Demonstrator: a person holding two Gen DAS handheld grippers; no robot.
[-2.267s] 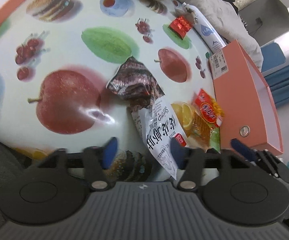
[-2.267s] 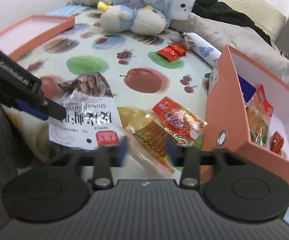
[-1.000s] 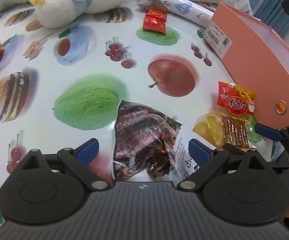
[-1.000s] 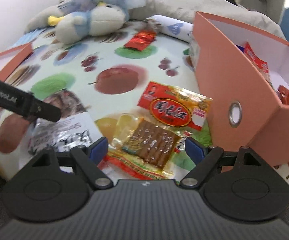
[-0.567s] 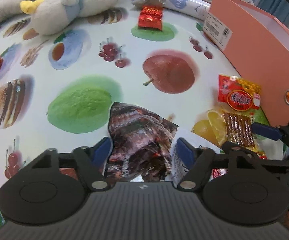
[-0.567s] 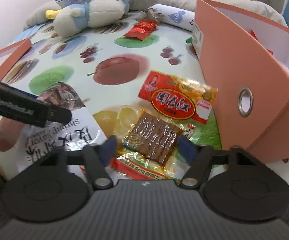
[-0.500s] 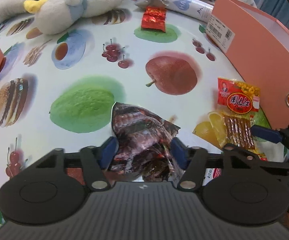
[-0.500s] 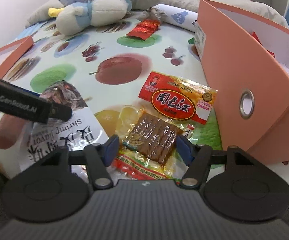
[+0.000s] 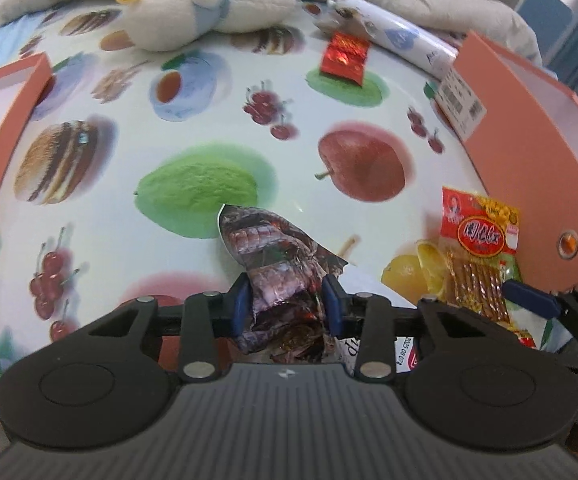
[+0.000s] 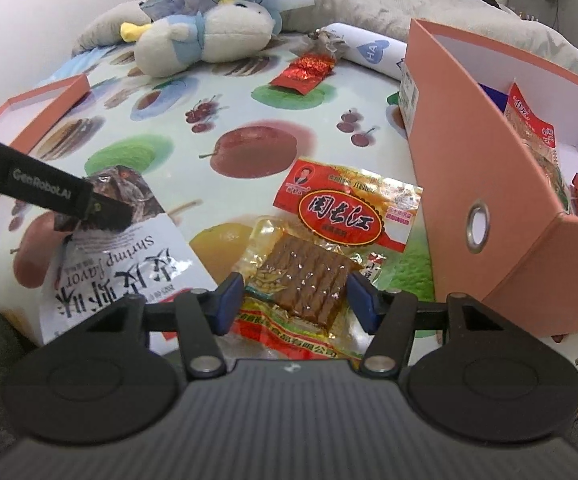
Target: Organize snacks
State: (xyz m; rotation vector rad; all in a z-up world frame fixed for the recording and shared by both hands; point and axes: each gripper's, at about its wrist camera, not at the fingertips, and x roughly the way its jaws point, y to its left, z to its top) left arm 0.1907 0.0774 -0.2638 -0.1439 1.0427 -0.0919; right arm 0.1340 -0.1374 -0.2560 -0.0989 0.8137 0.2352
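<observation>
Crinkled foil shrimp snack bag (image 9: pixel 277 264) (dark printed end) pinched.

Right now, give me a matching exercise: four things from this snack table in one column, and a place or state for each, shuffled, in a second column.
Things
1. shrimp-flavour snack bag
2. red foil packet
3. dried tofu snack pack
4. plush duck

Places or states
A. lying at the far edge of the table
B. crumpled between the closing jaws of the left gripper
C. on a green printed patch
D. between the fingers of the right gripper

Pairs: 1-B, 2-C, 3-D, 4-A
</observation>
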